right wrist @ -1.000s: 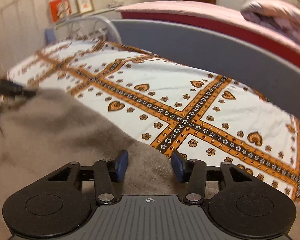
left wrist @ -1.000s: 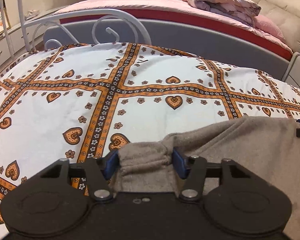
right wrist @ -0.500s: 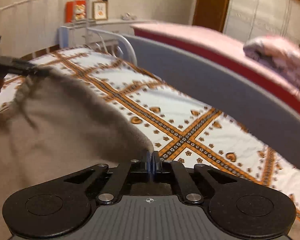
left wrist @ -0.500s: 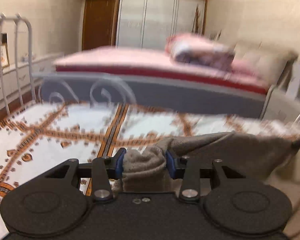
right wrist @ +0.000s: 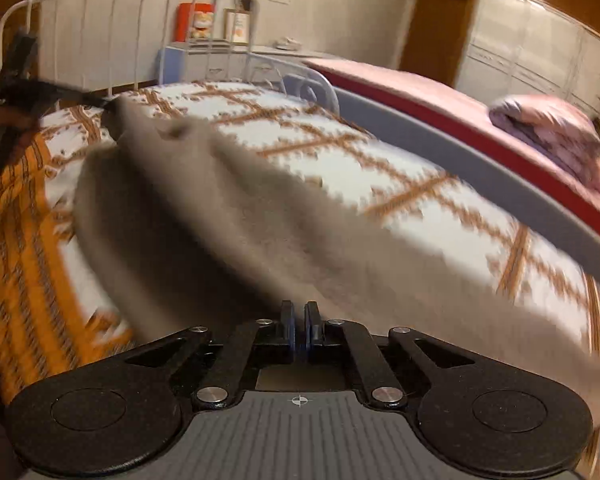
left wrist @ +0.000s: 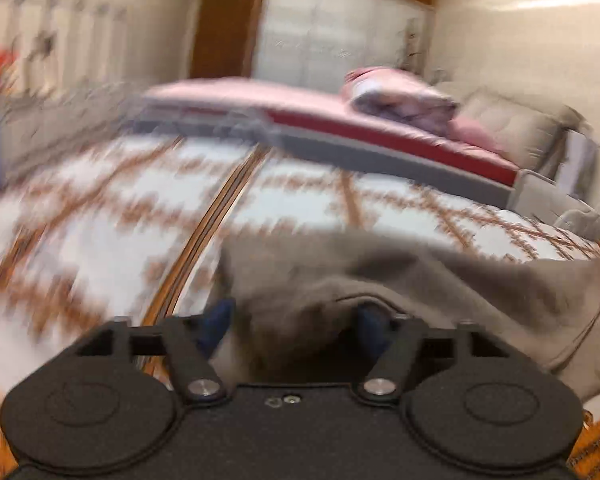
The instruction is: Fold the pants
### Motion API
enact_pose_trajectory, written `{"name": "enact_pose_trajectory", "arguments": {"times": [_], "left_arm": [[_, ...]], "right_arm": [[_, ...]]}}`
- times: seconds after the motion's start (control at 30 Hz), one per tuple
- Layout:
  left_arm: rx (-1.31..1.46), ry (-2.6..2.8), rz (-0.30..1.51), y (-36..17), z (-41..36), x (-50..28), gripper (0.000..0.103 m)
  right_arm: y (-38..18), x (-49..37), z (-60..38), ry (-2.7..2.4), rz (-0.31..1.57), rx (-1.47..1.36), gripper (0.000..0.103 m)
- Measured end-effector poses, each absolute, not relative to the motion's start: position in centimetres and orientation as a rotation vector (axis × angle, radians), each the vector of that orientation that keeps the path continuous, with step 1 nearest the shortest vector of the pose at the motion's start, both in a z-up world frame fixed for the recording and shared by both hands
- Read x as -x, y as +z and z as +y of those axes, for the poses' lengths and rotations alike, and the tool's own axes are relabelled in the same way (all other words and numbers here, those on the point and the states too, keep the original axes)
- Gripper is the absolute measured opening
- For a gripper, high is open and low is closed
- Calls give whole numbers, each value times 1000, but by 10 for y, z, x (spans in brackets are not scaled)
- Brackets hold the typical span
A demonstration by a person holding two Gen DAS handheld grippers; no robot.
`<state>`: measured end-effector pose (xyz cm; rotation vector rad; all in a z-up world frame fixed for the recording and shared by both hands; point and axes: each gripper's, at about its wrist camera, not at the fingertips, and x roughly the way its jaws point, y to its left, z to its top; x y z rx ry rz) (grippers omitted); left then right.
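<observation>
In the left wrist view, which is strongly blurred, the left gripper [left wrist: 294, 322] has its jaws wide apart, and a bunch of the grey-brown pants [left wrist: 420, 280] fills the space between the blue pads [left wrist: 218, 322]. The cloth seems to be held there, but the blur hides the contact. The pants stretch to the right and hang above the bed cover [left wrist: 100, 232], white with orange bands. Behind it a grey bed frame [left wrist: 380, 160] crosses the view, then a second bed with a pink sheet [left wrist: 240, 94] and a folded quilt [left wrist: 400, 98]. A white wardrobe [left wrist: 332, 36] stands at the back wall.

In the right wrist view, the right gripper [right wrist: 300, 328] has its jaws pressed together on the edge of the pants [right wrist: 204, 216]. The cloth spreads up to the left gripper [right wrist: 32, 92], far at the upper left. A white metal headboard [right wrist: 120, 12] stands behind, with a red picture [right wrist: 196, 22] on a shelf.
</observation>
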<state>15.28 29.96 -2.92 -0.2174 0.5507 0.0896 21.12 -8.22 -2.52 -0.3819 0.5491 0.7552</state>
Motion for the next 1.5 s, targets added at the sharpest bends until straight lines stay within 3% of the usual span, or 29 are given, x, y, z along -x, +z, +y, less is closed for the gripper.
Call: {"name": "enact_pose_trajectory", "arguments": {"times": [0.13, 0.17, 0.2, 0.23, 0.27, 0.33, 0.37, 0.4, 0.77, 0.87, 0.93, 0.97, 1.0, 1.37, 1.43, 1.5], "left_arm": [[333, 183, 533, -26, 298, -130, 62], [381, 190, 517, -22, 299, -128, 62], [422, 193, 501, -18, 298, -127, 62], [466, 182, 484, -14, 298, -128, 60], [503, 163, 482, -11, 296, -129, 59], [521, 122, 514, -10, 292, -142, 53], [525, 117, 537, -13, 291, -149, 53], [540, 113, 558, -17, 291, -154, 52], [751, 126, 546, -44, 306, -157, 51], [800, 141, 553, -47, 315, -168, 40], [787, 157, 571, -44, 317, -175, 28], [785, 157, 578, -43, 317, -177, 20], [800, 152, 588, -43, 319, -177, 17], [696, 238, 611, -46, 310, -142, 17], [695, 262, 614, -47, 308, -143, 26], [701, 279, 606, -47, 308, -143, 27]], "right_arm": [[-27, -188, -109, 646, 566, 192, 10], [-25, -187, -111, 620, 560, 161, 29], [-22, -185, -113, 596, 548, 130, 62], [-17, -185, -116, 570, 522, 91, 71], [-13, -183, -119, 568, 504, 59, 72], [-7, -192, -123, 554, 532, -13, 67], [-7, -199, -125, 550, 550, -51, 55], [-9, -204, -128, 543, 572, -88, 50], [-58, -262, -164, 427, 783, -498, 49], [-74, -281, -174, 413, 818, -662, 49], [-75, -292, -175, 403, 830, -709, 35], [-75, -296, -175, 395, 847, -707, 11], [-75, -301, -174, 387, 873, -697, 9], [-65, -269, -179, 404, 825, -576, 10], [-65, -263, -181, 398, 827, -583, 10], [-66, -259, -183, 397, 832, -592, 10]]}}
